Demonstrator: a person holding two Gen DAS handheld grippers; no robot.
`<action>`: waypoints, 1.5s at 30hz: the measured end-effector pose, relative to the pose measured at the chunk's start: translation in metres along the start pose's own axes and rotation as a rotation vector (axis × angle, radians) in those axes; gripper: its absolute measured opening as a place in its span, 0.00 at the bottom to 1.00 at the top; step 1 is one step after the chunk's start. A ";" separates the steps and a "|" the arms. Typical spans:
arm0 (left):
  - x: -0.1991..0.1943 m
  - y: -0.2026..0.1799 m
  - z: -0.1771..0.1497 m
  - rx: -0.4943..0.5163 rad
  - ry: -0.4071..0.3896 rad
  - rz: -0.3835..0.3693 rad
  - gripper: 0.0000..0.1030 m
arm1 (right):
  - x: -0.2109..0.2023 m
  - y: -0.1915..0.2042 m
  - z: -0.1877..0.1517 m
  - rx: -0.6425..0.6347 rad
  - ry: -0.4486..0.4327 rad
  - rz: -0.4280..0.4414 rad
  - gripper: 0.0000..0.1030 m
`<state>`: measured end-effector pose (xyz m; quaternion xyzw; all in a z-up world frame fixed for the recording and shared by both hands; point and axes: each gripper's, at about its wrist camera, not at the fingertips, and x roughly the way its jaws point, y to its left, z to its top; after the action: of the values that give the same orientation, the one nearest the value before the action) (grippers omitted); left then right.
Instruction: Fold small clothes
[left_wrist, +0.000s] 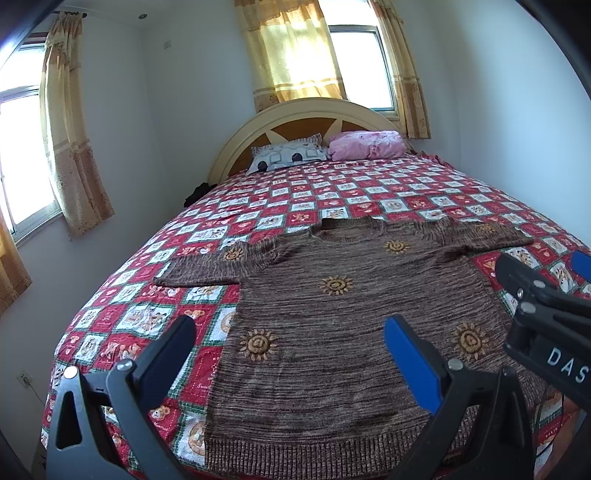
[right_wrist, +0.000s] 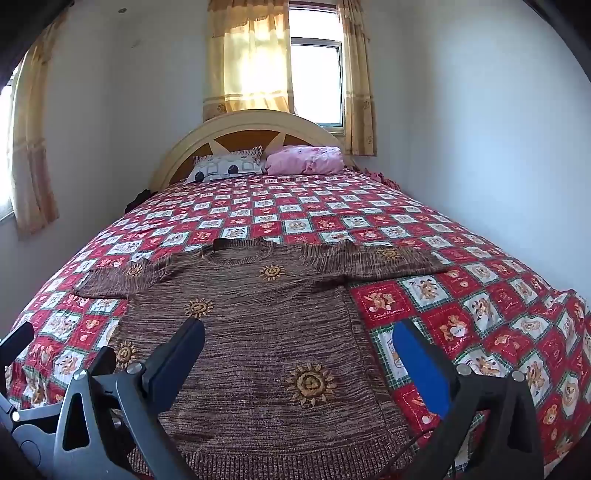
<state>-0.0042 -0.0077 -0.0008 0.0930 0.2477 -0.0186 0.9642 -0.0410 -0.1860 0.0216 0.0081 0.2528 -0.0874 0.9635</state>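
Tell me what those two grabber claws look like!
Each claw is a dark grey frame with silver bolts and triangle cut-outs. The left gripper and the right gripper each carry one black pad and one bright blue pad. Seen from the left camera, the right claw's black body shows white letters, "DAS".

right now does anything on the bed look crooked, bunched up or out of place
Nothing stands out. The brown knitted sweater with sun motifs lies flat and face up on the red checked quilt, both sleeves spread outward and the hem nearest the cameras. The patterned pillow and pink pillow sit by the headboard.
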 end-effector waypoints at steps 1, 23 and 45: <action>0.000 0.000 0.000 0.002 0.001 0.000 1.00 | 0.000 -0.001 0.000 0.002 0.003 0.002 0.99; 0.007 -0.002 -0.004 -0.014 0.039 -0.019 1.00 | 0.010 -0.002 -0.005 0.017 0.044 0.009 0.99; 0.011 -0.001 -0.004 -0.008 0.060 -0.020 1.00 | 0.017 -0.002 -0.008 0.026 0.073 0.005 0.99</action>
<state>0.0033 -0.0077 -0.0099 0.0874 0.2775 -0.0244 0.9564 -0.0305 -0.1905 0.0059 0.0242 0.2864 -0.0880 0.9538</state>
